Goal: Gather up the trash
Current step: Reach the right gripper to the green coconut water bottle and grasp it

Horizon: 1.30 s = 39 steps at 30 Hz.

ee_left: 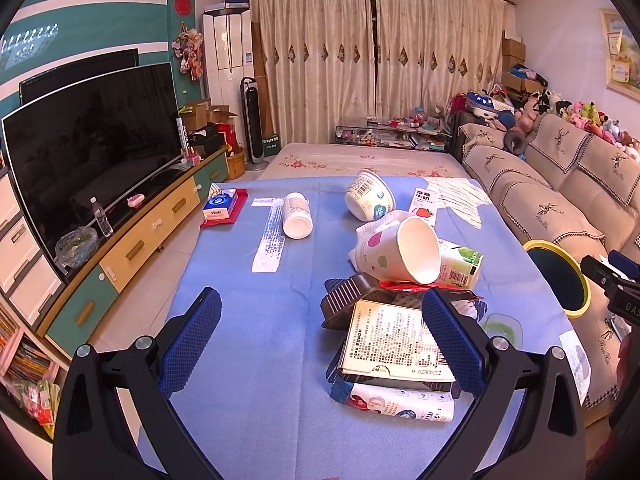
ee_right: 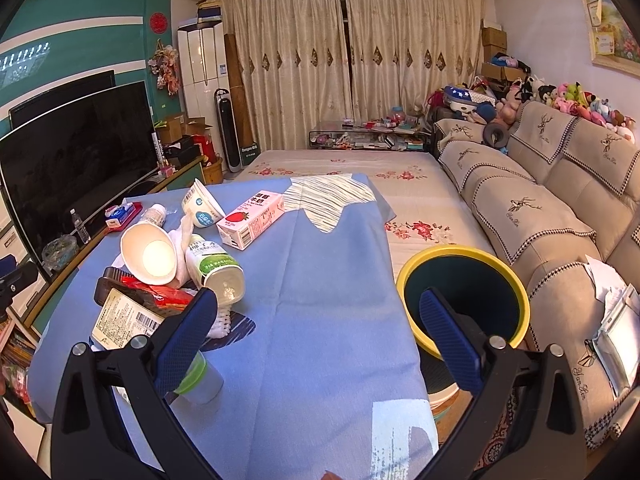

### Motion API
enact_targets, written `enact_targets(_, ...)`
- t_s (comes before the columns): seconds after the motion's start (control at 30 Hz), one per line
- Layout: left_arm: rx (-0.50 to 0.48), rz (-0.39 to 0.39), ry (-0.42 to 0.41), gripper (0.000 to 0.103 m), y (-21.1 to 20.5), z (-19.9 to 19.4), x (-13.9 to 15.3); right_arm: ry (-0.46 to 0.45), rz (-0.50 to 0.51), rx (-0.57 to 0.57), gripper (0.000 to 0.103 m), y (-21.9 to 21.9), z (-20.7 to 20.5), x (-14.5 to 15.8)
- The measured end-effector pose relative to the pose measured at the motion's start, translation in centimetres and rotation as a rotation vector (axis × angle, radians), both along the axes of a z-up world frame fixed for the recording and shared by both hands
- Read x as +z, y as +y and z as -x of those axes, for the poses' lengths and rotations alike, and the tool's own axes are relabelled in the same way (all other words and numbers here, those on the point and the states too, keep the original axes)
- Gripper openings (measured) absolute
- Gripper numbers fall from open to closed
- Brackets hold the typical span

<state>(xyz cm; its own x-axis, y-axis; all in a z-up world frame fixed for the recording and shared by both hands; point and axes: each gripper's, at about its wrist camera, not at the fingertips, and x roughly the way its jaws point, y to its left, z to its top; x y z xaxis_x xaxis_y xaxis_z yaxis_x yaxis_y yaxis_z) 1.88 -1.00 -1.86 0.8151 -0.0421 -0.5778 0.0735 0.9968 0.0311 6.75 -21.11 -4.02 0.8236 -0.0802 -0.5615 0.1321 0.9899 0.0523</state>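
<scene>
A heap of trash lies on the blue tablecloth (ee_left: 248, 352): a spotted paper cup (ee_left: 400, 252) on its side, a green yogurt bottle (ee_left: 460, 266), a black plastic tray (ee_left: 352, 300), a printed card (ee_left: 396, 344) and a milk carton (ee_left: 400, 400). Farther off lie a white bowl (ee_left: 370, 196), a white bottle (ee_left: 297, 215) and a pink strawberry milk carton (ee_right: 250, 220). My left gripper (ee_left: 320, 320) is open above the table, left of the heap. My right gripper (ee_right: 316, 320) is open and empty, between the heap (ee_right: 168, 280) and the yellow-rimmed bin (ee_right: 464, 292).
A tissue pack on a red cloth (ee_left: 222, 206) sits at the table's far left. A TV (ee_left: 88, 148) and cabinet stand left. A sofa (ee_right: 560, 216) runs along the right, with the bin between it and the table. A floral-covered table (ee_right: 340, 168) lies beyond.
</scene>
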Motion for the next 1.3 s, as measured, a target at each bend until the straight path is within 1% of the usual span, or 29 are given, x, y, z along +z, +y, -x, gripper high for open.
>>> enact_targets(0.13,0.004,0.000,0.007,0.099,0.1,-0.7,-0.3,0.011,0.017,0.041,0.097,0.5,-2.5,0.0)
enact_targets(0.2,0.011,0.003,0.010,0.099,0.3,-1.1,-0.4,0.016,0.007,0.080,0.097,0.7,-3.9,-0.2)
enact_targets(0.33,0.050,0.016,0.019,0.099,0.8,-2.5,-0.8,0.059,0.017,0.145,0.097,1.3,-7.4,-1.8)
enact_targets(0.4,0.061,0.013,0.028,0.099,0.9,-3.4,-1.0,0.100,0.000,0.173,0.097,1.4,-9.3,-2.9)
enact_targets(0.5,0.064,0.017,0.044,0.099,1.0,-4.7,-1.4,0.131,-0.023,0.230,0.097,2.0,-11.2,-3.9)
enact_targets(0.63,0.056,0.014,0.052,0.099,0.9,-6.0,-1.8,0.147,-0.041,0.321,0.097,3.4,-12.5,-4.5)
enact_targets(0.77,0.044,0.008,0.045,0.099,0.5,-7.2,-2.1,0.166,-0.040,0.370,0.097,4.0,-13.2,-5.0)
enact_targets(0.87,0.029,0.040,0.035,0.099,0.6,-7.9,-2.1,0.190,-0.068,0.403,0.097,4.0,-13.6,-5.7)
enact_targets(1.0,0.011,0.078,-0.007,0.099,0.9,-8.3,-2.2,0.217,-0.076,0.418,0.097,4.2,-14.4,-6.6)
enact_targets(1.1,0.001,0.085,-0.003,0.099,0.7,-8.8,-2.4,0.230,-0.117,0.447,0.096,4.3,-15.0,-7.3)
enact_targets(1.17,-0.005,0.091,0.006,0.099,0.5,-9.2,-2.5,0.245,-0.150,0.457,0.095,4.2,-15.3,-7.7)
enact_targets(1.2,-0.004,0.087,0.008,0.099,0.4,-9.4,-2.6,0.253,-0.154,0.456,0.092,4.1,-15.5,-7.8)
enact_targets(1.27,0.001,0.076,0.004,0.099,0.3,-9.6,-2.6,0.268,-0.161,0.459,0.084,4.1,-15.7,-8.2)
enact_targets(1.3,0.002,0.071,0.001,0.099,0.1,-9.8,-2.6,0.273,-0.162,0.465,0.078,4.1,-15.8,-8.3)
